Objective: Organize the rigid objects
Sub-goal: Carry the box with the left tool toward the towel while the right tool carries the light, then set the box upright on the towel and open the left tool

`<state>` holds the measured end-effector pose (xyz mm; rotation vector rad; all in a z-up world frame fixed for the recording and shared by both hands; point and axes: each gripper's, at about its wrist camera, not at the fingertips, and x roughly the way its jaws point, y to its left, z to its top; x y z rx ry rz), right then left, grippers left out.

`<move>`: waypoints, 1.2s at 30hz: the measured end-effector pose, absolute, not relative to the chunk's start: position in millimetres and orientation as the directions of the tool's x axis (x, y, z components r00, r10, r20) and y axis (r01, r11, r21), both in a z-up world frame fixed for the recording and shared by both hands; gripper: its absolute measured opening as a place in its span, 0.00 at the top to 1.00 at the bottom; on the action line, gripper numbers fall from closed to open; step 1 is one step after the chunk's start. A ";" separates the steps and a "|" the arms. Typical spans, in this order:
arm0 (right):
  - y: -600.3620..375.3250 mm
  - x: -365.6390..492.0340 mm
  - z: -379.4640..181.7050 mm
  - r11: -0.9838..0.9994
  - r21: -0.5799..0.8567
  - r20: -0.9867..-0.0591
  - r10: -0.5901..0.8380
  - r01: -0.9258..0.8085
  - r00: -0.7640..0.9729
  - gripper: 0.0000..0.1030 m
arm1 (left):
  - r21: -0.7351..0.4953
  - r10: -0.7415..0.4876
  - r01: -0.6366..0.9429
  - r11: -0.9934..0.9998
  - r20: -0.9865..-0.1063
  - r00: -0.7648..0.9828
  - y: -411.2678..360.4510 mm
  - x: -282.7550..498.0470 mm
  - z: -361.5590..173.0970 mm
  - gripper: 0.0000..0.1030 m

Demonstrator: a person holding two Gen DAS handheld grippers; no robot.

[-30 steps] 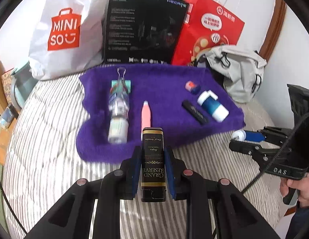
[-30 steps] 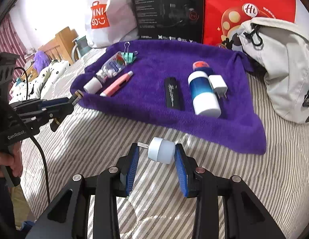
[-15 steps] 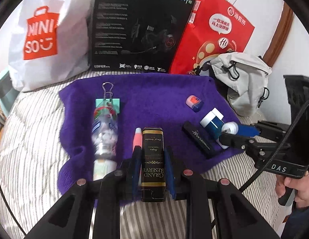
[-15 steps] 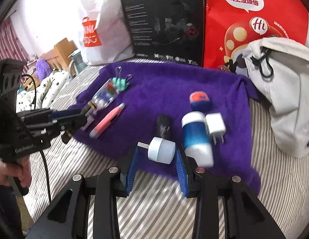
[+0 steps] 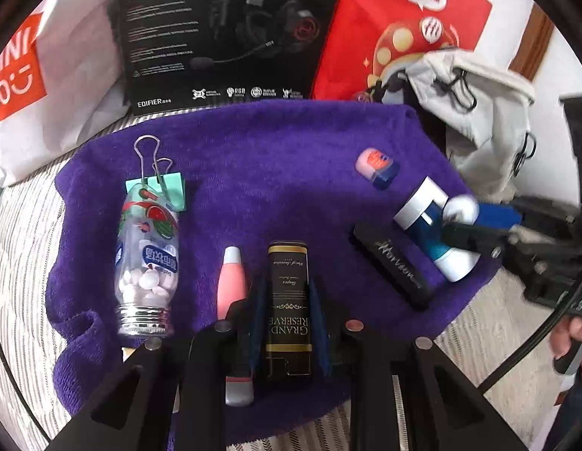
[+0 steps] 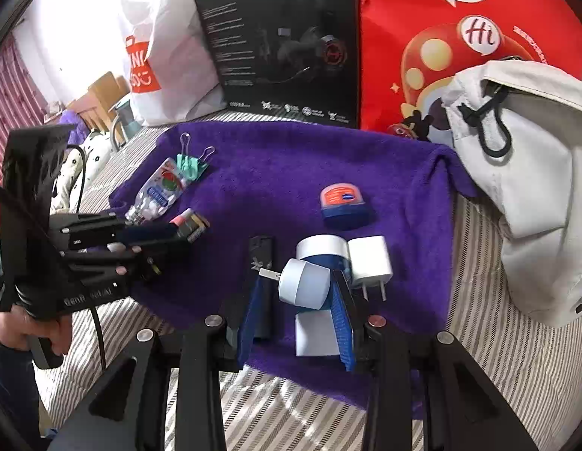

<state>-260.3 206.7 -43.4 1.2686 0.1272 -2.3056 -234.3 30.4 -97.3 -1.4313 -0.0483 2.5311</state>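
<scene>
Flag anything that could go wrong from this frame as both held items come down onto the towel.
The left gripper holds the black Grand Reserve tin close beside the pink tube; lowering could knock it. The right gripper carries a white round plug directly over the blue-and-white bottle, risking collision.

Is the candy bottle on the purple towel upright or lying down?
Lying down. The candy bottle rests on its side on the purple towel, silver cap end toward the camera, candies pooled along its lower side.
</scene>
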 end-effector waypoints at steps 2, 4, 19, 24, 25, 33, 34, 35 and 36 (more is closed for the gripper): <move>207.1 -261.5 -42.1 -0.870 0.155 -0.809 -0.384 0.469 -0.445 0.65 | -0.134 0.214 -0.192 -0.972 -0.839 -0.501 30.7 -232.3 -99.6 0.78; 205.0 -263.0 -42.0 -0.865 0.158 -0.810 -0.389 0.476 -0.438 0.65 | -0.136 0.217 -0.193 -0.972 -0.840 -0.498 29.8 -231.1 -100.8 0.78; 183.9 -254.8 -35.3 -0.824 0.155 -0.811 -0.421 0.544 -0.406 0.65 | -0.227 0.282 -0.171 -0.959 -0.836 -0.472 10.6 -228.0 -100.3 0.76; 182.8 -247.3 -36.2 -0.817 0.155 -0.815 -0.424 0.555 -0.396 0.65 | -0.240 0.282 -0.147 -0.959 -0.819 -0.500 2.9 -222.5 -89.5 0.67; 182.9 -244.9 -35.5 -0.815 0.156 -0.814 -0.426 0.558 -0.395 0.65 | -0.241 0.281 -0.144 -0.960 -0.813 -0.510 1.4 -221.3 -86.4 0.61; 183.5 -233.6 -28.9 -0.806 0.163 -0.806 -0.442 0.569 -0.394 0.65 | -0.246 0.253 -0.092 -0.965 -0.780 -0.572 -20.2 -210.8 -65.3 0.44; 181.3 -233.7 -29.4 -0.805 0.160 -0.807 -0.440 0.571 -0.394 0.65 | -0.247 0.245 -0.078 -0.966 -0.773 -0.585 -24.7 -208.5 -62.2 0.39; 179.4 -234.1 -29.7 -0.803 0.159 -0.807 -0.441 0.574 -0.393 0.65 | -0.248 0.233 -0.059 -0.967 -0.765 -0.601 -32.2 -206.1 -58.4 0.33; 176.5 -235.0 -30.9 -0.800 0.162 -0.809 -0.443 0.578 -0.386 0.65 | -0.247 0.222 -0.044 -0.968 -0.761 -0.610 -37.8 -204.2 -56.0 0.30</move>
